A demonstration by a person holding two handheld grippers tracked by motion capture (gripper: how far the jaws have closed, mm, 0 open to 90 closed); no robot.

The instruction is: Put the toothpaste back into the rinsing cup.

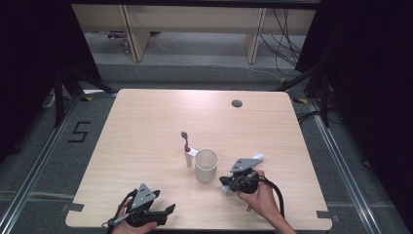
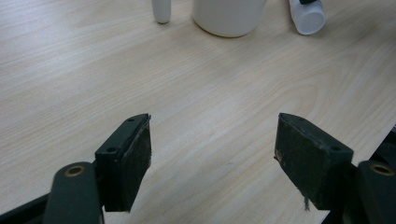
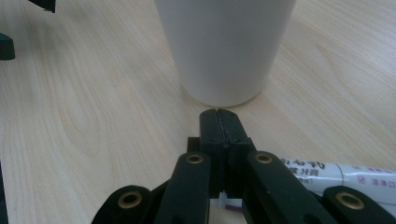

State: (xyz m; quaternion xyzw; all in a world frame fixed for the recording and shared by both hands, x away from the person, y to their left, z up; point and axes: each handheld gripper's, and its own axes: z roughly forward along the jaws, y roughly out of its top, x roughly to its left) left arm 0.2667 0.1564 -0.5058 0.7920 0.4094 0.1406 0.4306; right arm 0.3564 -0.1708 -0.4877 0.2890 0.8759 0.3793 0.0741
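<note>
A light wood worktop [image 1: 146, 126] carries a white cup [image 1: 206, 165] a little nearer the front edge than the back, about midway between the left and right edges. Just to the cup's left stands a toothbrush [image 1: 186, 146], upright on its white base, with a pink neck and a dark head pointing up; the base and the cup are close together, though whether they touch cannot be told from above. In the left gripper view the toothbrush's white foot [image 2: 161, 10] and the cup's base [image 2: 229, 16] sit side by side at the far end of the wood, apart by a narrow gap.

The right gripper [image 1: 225, 183] lies low just to the right of the cup, held in the person's right hand [image 1: 260, 195], its cable looping back toward the front edge. In the right gripper view its jaws are pressed flat together with nothing between the pads, the tips just short of the cup's wall [image 3: 224, 46]. A white toothpaste tube [image 3: 336, 179] (printed with small characters) lies on the wood beside and under this gripper; its round capped end [image 2: 307, 16] shows in the left gripper view to the right of the cup.

The left gripper [image 1: 168, 210] rests near the front edge, toward the left corner, in the left hand [image 1: 131, 225]. Its jaws stand wide apart over bare wood, holding nothing.

A small grey grommet [image 1: 236, 103] sits near the back edge.
</note>
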